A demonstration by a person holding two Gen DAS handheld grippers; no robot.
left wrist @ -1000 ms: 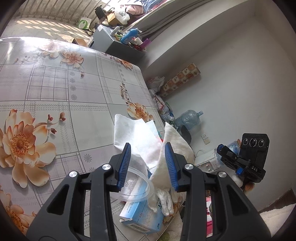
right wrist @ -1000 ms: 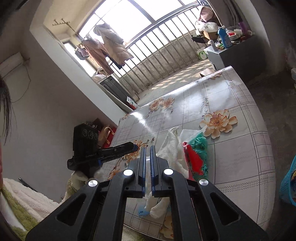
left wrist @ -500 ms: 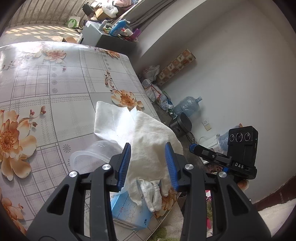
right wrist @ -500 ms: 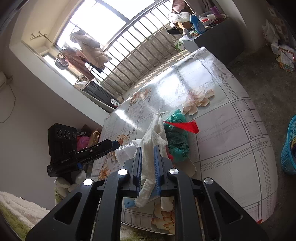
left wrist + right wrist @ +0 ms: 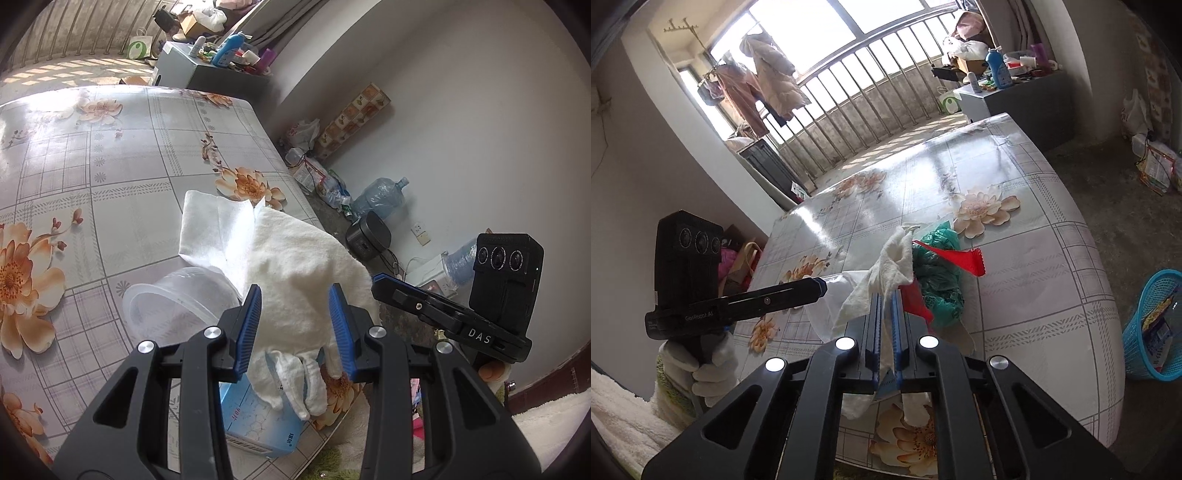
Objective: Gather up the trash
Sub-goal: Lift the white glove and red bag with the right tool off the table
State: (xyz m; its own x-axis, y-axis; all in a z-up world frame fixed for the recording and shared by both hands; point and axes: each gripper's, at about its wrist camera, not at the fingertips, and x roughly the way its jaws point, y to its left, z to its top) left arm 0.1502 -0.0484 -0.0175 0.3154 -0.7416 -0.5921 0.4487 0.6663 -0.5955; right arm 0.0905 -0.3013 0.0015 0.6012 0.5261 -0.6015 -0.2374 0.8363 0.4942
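Observation:
My right gripper [image 5: 885, 302] is shut on a white cloth glove [image 5: 892, 264] and holds it up over the near edge of the flowered table [image 5: 1034, 295]. The same glove [image 5: 295, 280] hangs in front of my left gripper [image 5: 294, 325], which is open with the glove between its jaws, apart from them. Under the glove lie a white paper towel [image 5: 210, 229], a clear plastic cup [image 5: 173, 299] on its side and a light blue box [image 5: 255, 421]. A green plastic bag [image 5: 938, 273] and a red wrapper [image 5: 960, 256] lie beside the glove.
A blue basket [image 5: 1152, 328] with trash in it stands on the floor to the right of the table. A water jug [image 5: 380, 195], a dark round appliance [image 5: 369, 236] and bags lie on the floor along the wall. A cluttered cabinet [image 5: 1015, 92] stands beyond the table.
The right gripper has lifted the white glove off the pile. The left gripper has drawn back, and the clear cup and the blue box now show beneath the glove.

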